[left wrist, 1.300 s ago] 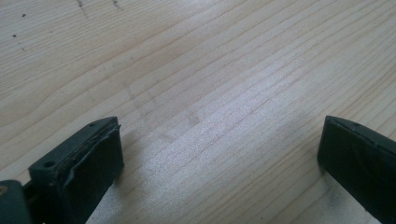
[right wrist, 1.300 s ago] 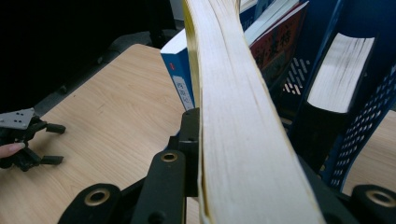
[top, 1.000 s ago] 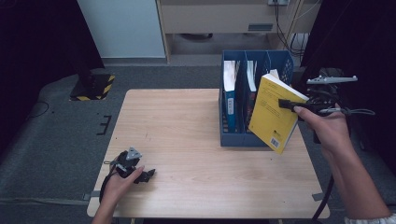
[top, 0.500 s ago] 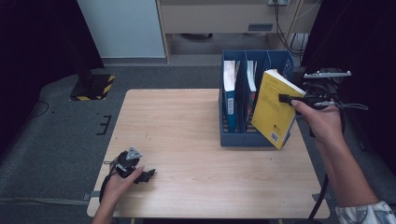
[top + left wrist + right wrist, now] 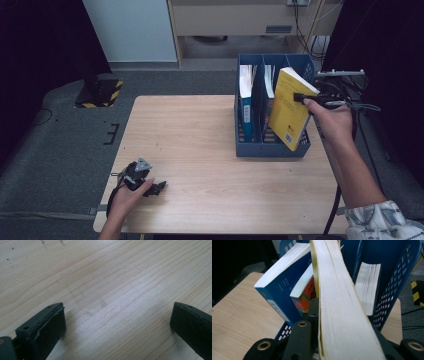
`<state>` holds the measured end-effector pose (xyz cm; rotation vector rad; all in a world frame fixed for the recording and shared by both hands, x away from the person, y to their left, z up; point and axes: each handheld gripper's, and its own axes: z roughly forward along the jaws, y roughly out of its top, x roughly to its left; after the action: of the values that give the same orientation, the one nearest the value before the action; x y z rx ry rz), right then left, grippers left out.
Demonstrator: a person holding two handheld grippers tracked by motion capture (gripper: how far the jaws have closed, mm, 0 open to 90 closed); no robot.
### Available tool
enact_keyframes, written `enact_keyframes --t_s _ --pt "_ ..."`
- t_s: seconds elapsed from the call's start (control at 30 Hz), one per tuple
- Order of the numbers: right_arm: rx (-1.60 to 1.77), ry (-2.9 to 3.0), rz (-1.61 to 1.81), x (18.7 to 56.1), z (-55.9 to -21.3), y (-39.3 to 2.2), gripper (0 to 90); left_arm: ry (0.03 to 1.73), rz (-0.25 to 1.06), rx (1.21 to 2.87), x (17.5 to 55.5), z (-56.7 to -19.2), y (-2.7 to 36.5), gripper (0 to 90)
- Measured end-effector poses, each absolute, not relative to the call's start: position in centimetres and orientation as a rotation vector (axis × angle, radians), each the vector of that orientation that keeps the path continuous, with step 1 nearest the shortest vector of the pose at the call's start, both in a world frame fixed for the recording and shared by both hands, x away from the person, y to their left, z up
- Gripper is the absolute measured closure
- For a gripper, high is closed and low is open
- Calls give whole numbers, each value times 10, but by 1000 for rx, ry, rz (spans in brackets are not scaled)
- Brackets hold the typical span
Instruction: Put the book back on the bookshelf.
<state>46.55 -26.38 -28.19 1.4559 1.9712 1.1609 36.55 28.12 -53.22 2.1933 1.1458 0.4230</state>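
A pale wooden table stands on grey carpet, with dark curtains at both sides and a light cabinet behind it. Near the table's far right corner sits a blue file rack with several compartments; a blue book stands upright in its left compartment, and another book with an orange cover leans in the next one. The right tool is clamped on the top edge of a thick yellow book, which is tilted, its lower corner down at the rack's front right compartment. In the right gripper view the book's pale page edges run up between the black jaws. The left tool rests on the table near the front left corner, jaws wide apart with only bare wood between them.
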Motion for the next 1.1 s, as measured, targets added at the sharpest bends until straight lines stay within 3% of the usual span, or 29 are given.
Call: enact_keyframes --t_s 1.1 --pt "1590 1744 1124 520 -299 -234 751 1140 420 2202 366 -532 281 0"
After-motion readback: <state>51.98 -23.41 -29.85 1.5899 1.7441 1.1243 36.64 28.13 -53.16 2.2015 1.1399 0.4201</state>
